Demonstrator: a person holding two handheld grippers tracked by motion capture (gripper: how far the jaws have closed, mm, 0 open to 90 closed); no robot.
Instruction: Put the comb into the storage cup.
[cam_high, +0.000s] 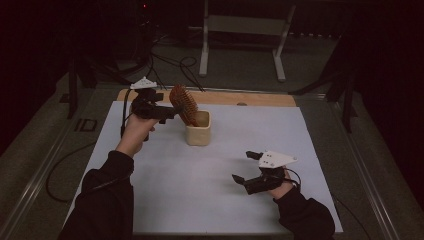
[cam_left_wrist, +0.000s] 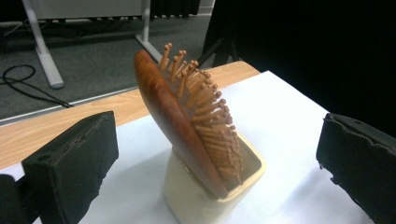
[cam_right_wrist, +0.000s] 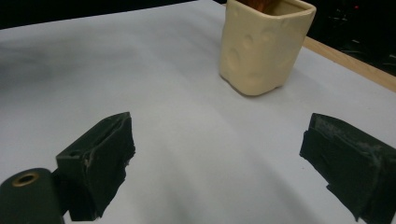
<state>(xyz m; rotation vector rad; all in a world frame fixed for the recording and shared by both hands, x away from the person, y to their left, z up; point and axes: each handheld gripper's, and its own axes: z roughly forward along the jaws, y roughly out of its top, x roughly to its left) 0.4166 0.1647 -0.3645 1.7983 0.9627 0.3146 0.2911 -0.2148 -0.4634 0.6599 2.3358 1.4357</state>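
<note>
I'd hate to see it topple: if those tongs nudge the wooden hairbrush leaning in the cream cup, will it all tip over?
Possibly. The hairbrush stands tilted, most of it above the cup, so a sideways push could lever the cup over. The brush looks rigid wood, so it wouldn't bend. The cup sits on smooth white sheet and may slide.

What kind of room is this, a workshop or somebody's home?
Probably a lab or recording room, not a home: a table under a plain white sheet, cables trailing over grey carpet, a metal stand behind, and dark surroundings.
</note>
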